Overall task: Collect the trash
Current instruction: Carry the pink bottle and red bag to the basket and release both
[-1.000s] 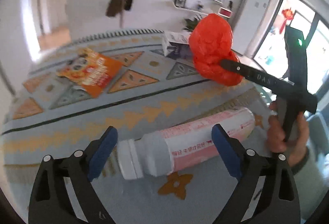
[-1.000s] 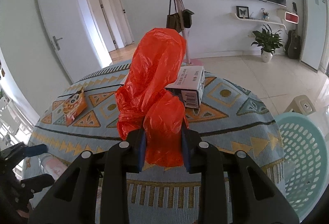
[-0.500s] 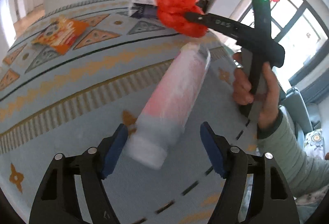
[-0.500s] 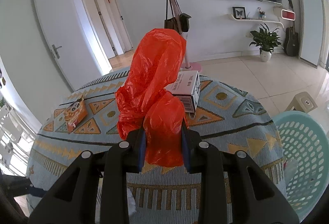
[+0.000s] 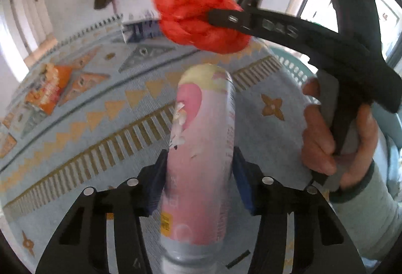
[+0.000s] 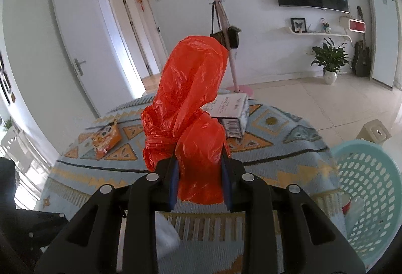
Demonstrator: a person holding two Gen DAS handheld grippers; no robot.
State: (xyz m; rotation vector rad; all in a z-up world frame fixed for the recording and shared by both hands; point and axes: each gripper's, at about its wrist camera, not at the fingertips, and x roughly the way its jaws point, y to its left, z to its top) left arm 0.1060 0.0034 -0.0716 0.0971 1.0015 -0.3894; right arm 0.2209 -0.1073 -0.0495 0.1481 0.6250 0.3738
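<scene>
- the round table (image 6: 289, 138), under a woven pale-blue cloth with orange triangles and a fringe-like stripe, fills both views.
- a pale turquoise plastic basket (image 6: 364, 188) with a perforated wall stands off the table's edge at about 4 o'clock in the right wrist view.
- the red plastic bag (image 6: 191, 108) is thin, shiny and crumpled into a tall lump; it is pinched in the right gripper (image 6: 199, 173), whose jaws are nearly together on its lower part, above the table.
- the pink bottle (image 5: 201, 143) is a smooth cylinder with a pink and cream label and a grey end near the camera; it lies lengthwise between the blue pads of the left gripper (image 5: 199, 176), whose jaws are closing, pads at its sides.
- a white printed box (image 6: 232, 108) lies at 12 o'clock behind the bag.
- an orange snack packet (image 5: 45, 90), flat and glossy, lies at 9 o'clock in the left wrist view.
- the right hand (image 5: 334, 138), in a grey-green sleeve, wraps the right gripper's handle, which tilts toward the bag.
</scene>
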